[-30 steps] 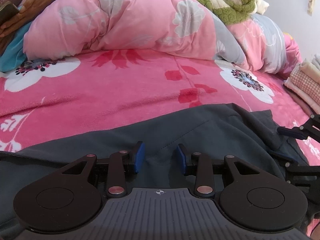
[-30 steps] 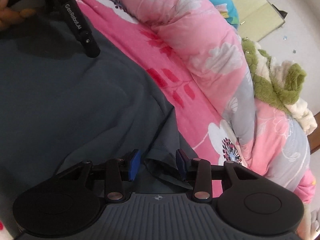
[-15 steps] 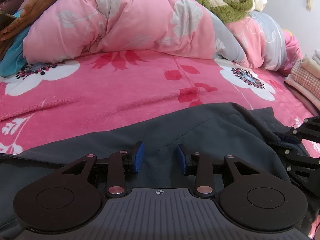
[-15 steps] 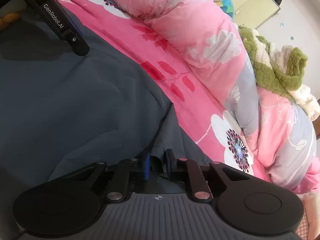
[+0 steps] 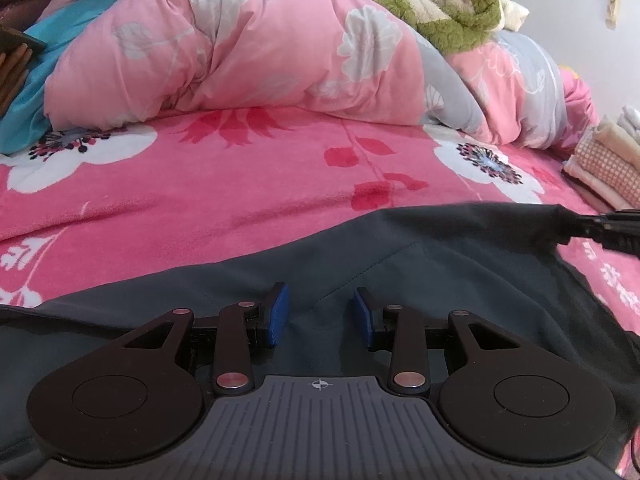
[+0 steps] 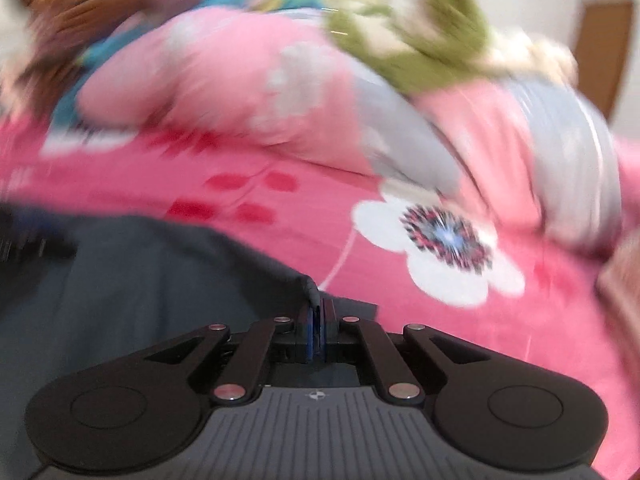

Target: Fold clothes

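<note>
The dark grey fabric garment (image 5: 420, 276) lies spread on the bed, on top of a bright pink fleece blanket with white and red flower print (image 5: 240, 184). It covers the near part of the bed in both wrist views.

Left gripper (image 5: 320, 316): the jaws stand apart over the garment, with the blue pads (image 5: 279, 314) on either side of a shallow ridge of cloth. The pads do not press on the fabric; nothing is clamped.

Right gripper (image 6: 318, 326): the jaws are clenched on a corner of the garment edge. A pinched tip of dark cloth projects just above the pads. In the left wrist view, the garment edge is drawn out in a taut line toward this gripper (image 5: 612, 230) at the right border. The right wrist view is motion-blurred.

A rolled pink quilt with pale flowers (image 5: 248, 48) lies across the far side of the bed. A green and cream plush blanket (image 5: 452, 12) rests on it. A stack of folded pale cloths (image 5: 604, 164) sits at the right edge of the bed.
</note>
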Available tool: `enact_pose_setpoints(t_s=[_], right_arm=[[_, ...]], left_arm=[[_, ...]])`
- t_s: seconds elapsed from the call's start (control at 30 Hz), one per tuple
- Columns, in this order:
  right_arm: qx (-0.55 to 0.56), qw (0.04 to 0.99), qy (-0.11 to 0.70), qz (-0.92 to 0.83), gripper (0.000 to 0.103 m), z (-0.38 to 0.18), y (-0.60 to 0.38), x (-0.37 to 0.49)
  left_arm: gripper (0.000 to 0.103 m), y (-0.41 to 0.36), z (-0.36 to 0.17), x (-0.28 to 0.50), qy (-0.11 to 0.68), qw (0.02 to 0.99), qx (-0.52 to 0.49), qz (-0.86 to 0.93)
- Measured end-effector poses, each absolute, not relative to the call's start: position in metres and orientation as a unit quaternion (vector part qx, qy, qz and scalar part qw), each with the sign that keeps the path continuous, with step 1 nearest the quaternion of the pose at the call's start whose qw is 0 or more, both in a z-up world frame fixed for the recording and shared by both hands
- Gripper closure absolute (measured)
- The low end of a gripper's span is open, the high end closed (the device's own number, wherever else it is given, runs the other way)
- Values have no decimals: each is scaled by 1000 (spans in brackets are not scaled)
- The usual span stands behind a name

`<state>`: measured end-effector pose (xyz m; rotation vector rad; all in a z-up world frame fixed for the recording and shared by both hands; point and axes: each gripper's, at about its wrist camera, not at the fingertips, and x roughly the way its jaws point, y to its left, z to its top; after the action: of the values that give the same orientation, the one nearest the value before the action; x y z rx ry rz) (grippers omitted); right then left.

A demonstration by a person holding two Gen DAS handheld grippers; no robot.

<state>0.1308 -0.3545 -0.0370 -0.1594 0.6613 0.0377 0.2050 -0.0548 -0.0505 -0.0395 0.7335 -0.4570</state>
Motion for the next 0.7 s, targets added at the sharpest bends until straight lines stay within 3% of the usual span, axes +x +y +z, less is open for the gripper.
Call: enact_pose_setpoints(t_s=[0.43, 0.63, 0.7], right_arm=[[227, 897, 376, -56, 98, -77, -460, 175], [326, 883, 320, -109, 92, -62, -500, 97], [371, 877, 288, -107, 83, -56, -509, 53]], left_arm=[[68, -54, -54, 206, 346, 909, -16, -230], [63, -46, -53, 201, 327, 913, -35, -241], [63, -43, -48, 193, 301, 921, -40, -246]])
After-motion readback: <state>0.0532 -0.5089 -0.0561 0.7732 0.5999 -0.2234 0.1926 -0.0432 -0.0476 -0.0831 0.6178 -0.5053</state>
